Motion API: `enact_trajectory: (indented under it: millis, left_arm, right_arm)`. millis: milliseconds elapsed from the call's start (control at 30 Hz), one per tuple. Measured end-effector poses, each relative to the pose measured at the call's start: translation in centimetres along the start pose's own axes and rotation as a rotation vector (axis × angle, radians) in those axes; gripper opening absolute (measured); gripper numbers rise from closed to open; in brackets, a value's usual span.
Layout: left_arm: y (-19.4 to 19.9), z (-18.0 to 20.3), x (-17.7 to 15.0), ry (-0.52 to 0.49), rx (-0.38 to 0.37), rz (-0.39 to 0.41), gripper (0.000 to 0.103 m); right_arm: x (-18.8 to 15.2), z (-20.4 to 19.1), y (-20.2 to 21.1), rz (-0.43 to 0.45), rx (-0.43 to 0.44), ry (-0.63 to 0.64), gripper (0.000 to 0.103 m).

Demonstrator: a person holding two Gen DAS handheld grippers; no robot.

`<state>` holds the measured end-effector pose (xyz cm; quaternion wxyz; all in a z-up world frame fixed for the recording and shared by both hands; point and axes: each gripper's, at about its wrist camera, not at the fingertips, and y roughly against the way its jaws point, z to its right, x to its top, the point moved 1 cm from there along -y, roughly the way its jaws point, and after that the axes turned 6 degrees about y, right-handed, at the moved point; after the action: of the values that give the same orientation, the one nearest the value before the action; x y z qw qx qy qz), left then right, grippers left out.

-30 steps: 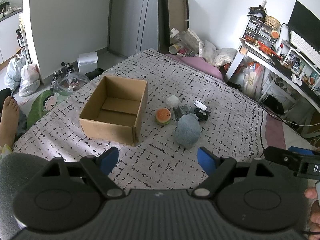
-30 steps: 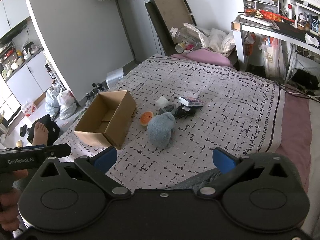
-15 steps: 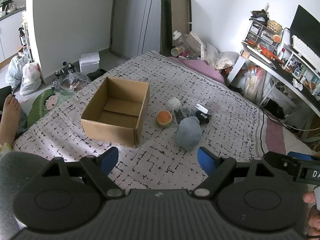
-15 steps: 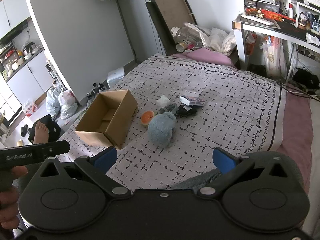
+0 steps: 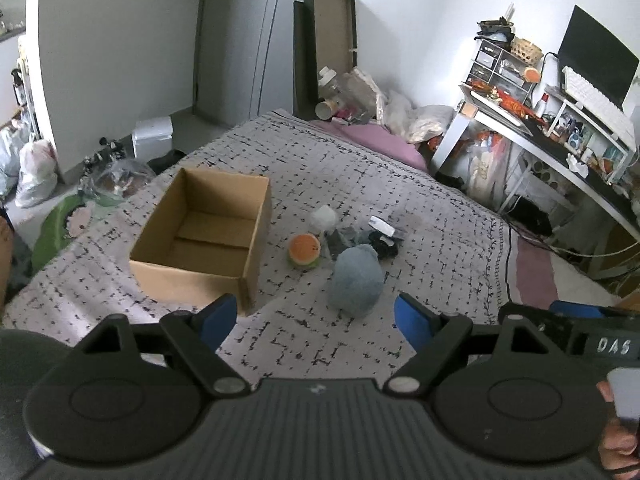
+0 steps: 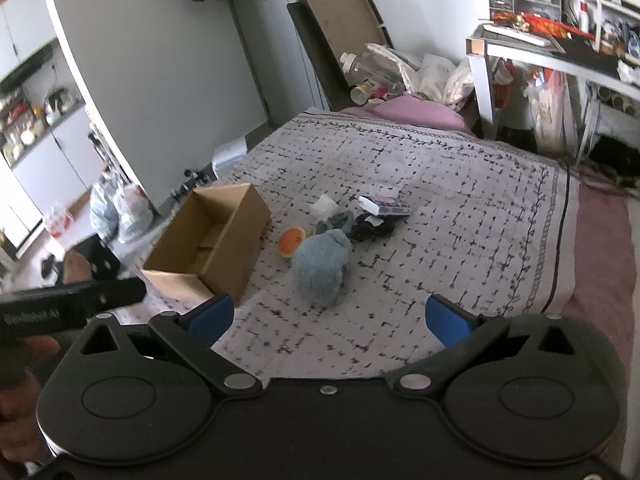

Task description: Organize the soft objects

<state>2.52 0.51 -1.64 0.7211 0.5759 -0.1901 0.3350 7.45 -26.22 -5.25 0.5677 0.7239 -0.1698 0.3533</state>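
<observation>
Lying in a loose cluster on the grey-white bedspread with a black dashed grid [image 5: 432, 216], just right of an open brown cardboard box [image 5: 204, 236]: a fuzzy pale-blue plush lump [image 5: 355, 280], rounded and matted, nearest the cameras; a small round plush with an orange top and green rim [image 5: 305, 251], like a slice of fruit, between the box and the blue plush without touching the box; a small white fluffy ball [image 5: 323, 218] farther back; a crumpled dark grey-black fabric heap [image 5: 380, 240] beside it, partly under a flat white-and-dark packet [image 6: 385, 205] whose print is too small to read. Box interior bare, flaps folded flat on its floor.

Readable writing: white letters "DAS" on the black bar [image 5: 608, 346] at the right edge of the left wrist view; on the black bar [image 6: 60, 304] at the left of the right wrist view, blurred lettering ending in "AI", the rest not legible.

Left gripper [image 5: 316, 318] spread wide, blue pads [image 5: 218, 316] apart with nothing between them, hanging above the bedspread short of the blue plush. Right gripper [image 6: 326, 316] likewise spread wide and holding nothing, its blue pads [image 6: 444, 320] well apart above the bedspread, near side of the same plush.
</observation>
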Motion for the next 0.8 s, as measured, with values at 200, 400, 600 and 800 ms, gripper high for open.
enact_trajectory:
  millis: [200, 400, 600, 800]
  left_arm:
    - [-2.2, 0.0, 0.4, -0.021, 0.006, -0.014, 0.085]
    - [-4.1, -0.2, 1.0, -0.014, -0.012, -0.033, 0.084]
    - [-6.2, 0.1, 1.4, -0.024, -0.033, -0.055, 0.082]
    - [-7.9, 0.6, 1.7, -0.028, -0.061, -0.070, 0.079]
  right_arm:
    - [0.1, 0.5, -1.8, 0.002, 0.004, -0.003, 0.103]
    - [0.5, 1.0, -3.1, 0.019, 0.011, -0.028, 0.103]
    - [1.0, 2.3, -3.6, 0.044, 0.026, -0.036, 0.103]
    - [1.4, 3.9, -4.2, 0.069, 0.028, -0.094, 0.098]
